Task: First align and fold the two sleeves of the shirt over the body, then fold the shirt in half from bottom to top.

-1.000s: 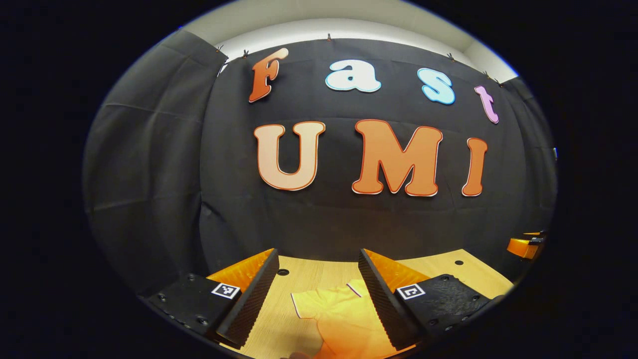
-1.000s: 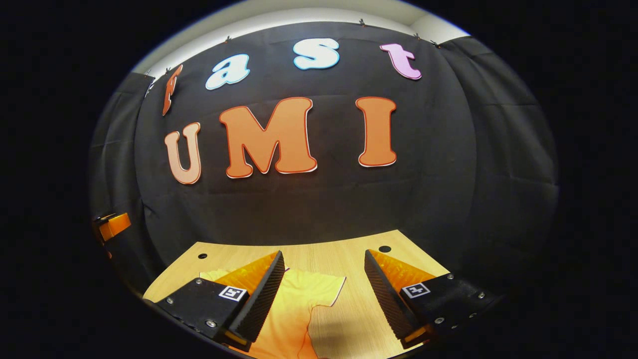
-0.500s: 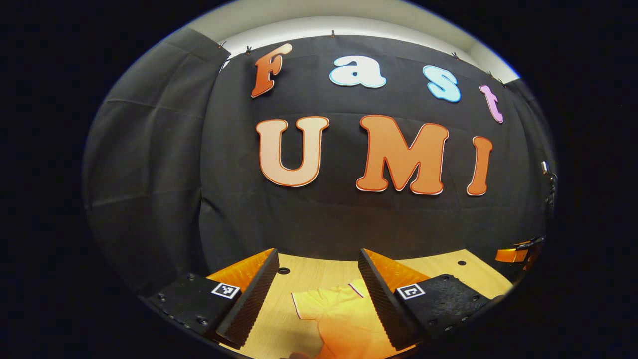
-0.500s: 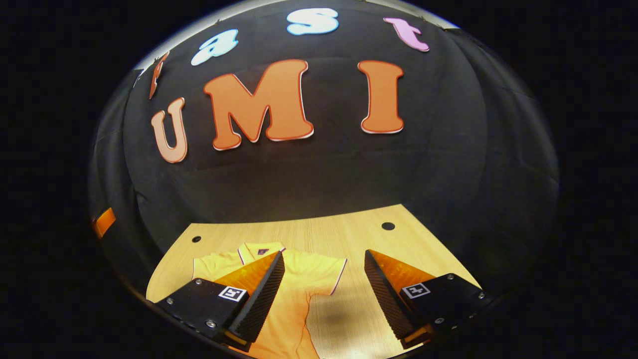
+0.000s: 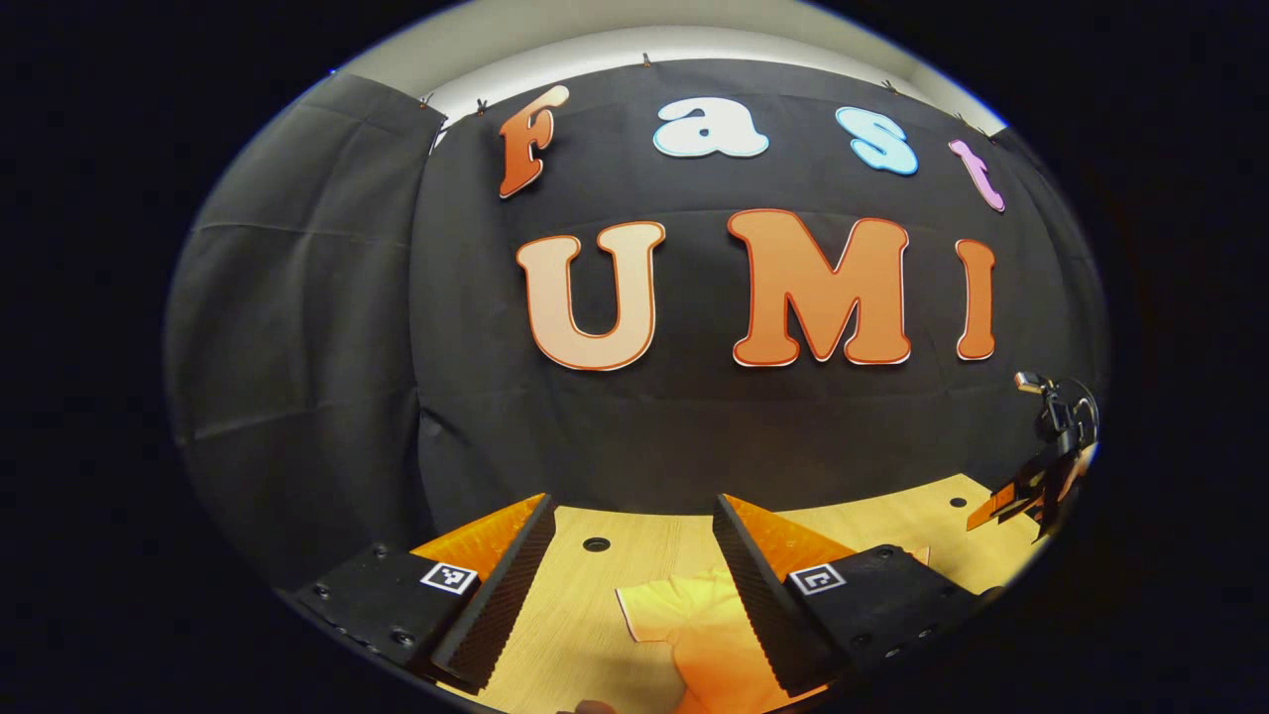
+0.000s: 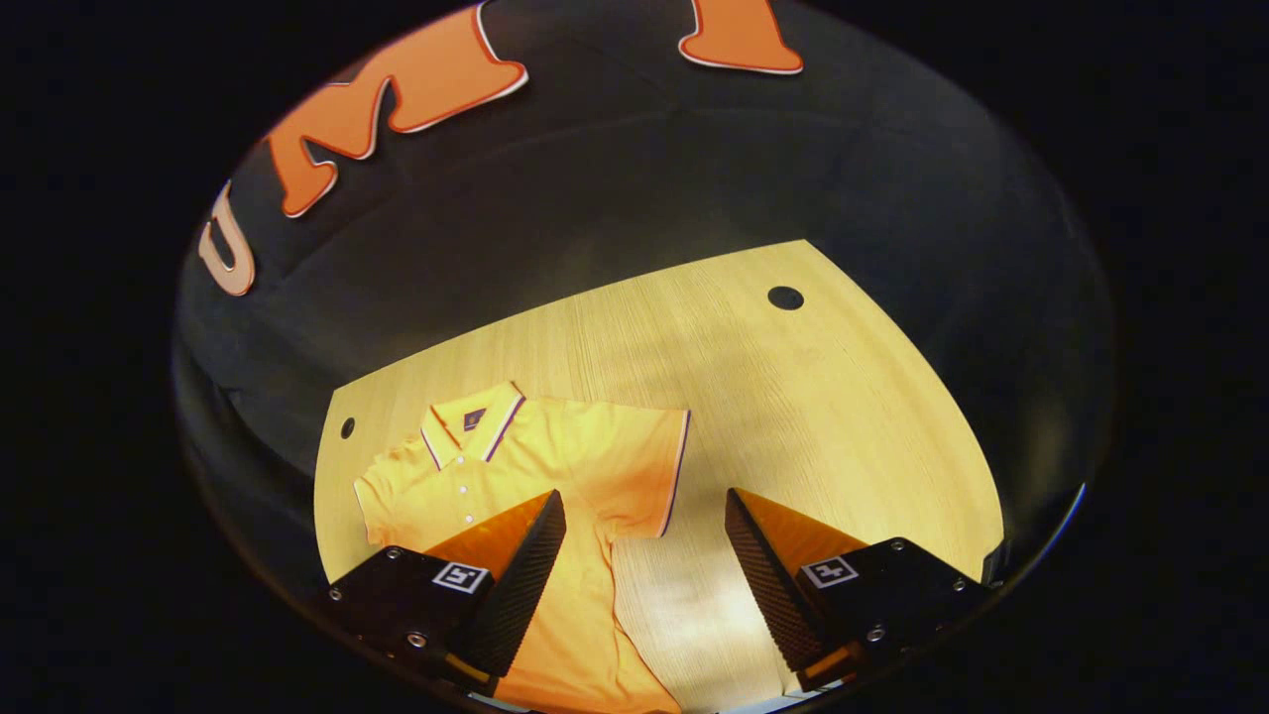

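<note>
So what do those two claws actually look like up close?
Each claw, left claw and right claw, has two wedge-shaped fingers with ribbed inner faces. These sit on black blocks fixed with small screws, and each block carries a square black-and-white marker.

Shirt (image 6: 555, 466) soft matt cloth; table (image 6: 793, 397) pale wood-grain, smooth; booth wall (image 5: 297, 347) matt black cloth, creased

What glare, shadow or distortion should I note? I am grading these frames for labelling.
Right gripper view: sharp, a bright glare patch on the wooden table beside the yellow polo shirt, soft shadow bands farther back, table edges bowed by fisheye. Left gripper view: sharp, darker toward the rim.
</note>
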Action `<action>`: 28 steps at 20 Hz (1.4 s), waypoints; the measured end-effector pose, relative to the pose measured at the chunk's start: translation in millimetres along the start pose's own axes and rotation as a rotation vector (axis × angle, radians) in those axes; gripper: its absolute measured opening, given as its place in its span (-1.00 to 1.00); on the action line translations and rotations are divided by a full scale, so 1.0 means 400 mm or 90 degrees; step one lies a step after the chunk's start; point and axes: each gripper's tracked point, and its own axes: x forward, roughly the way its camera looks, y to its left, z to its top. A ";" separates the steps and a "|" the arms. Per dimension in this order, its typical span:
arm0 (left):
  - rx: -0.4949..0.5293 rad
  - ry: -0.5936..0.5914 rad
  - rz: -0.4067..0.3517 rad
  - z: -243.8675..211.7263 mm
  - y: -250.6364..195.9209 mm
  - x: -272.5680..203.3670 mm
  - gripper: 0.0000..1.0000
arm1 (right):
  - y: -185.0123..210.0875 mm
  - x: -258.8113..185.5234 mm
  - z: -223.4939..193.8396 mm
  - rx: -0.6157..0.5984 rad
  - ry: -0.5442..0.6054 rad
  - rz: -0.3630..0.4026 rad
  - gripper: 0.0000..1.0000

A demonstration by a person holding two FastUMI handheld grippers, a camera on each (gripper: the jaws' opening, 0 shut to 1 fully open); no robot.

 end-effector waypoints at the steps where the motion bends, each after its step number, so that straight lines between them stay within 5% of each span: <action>1: 0.000 0.001 0.002 -0.001 0.004 0.004 0.97 | -0.008 0.030 -0.004 0.002 0.020 -0.009 0.98; 12: 0.009 0.039 0.032 -0.063 0.034 0.040 0.96 | -0.068 0.304 -0.088 0.043 0.187 -0.083 0.95; 20: 0.015 0.058 0.049 -0.098 0.064 0.042 0.96 | -0.031 0.363 -0.133 0.034 0.225 -0.077 0.80; 23: 0.008 0.061 0.052 -0.104 0.075 0.038 0.94 | -0.032 0.367 -0.132 0.029 0.224 -0.086 0.56; 28: -0.008 0.072 0.051 -0.126 0.080 0.040 0.95 | -0.051 0.364 -0.132 0.026 0.224 -0.106 0.60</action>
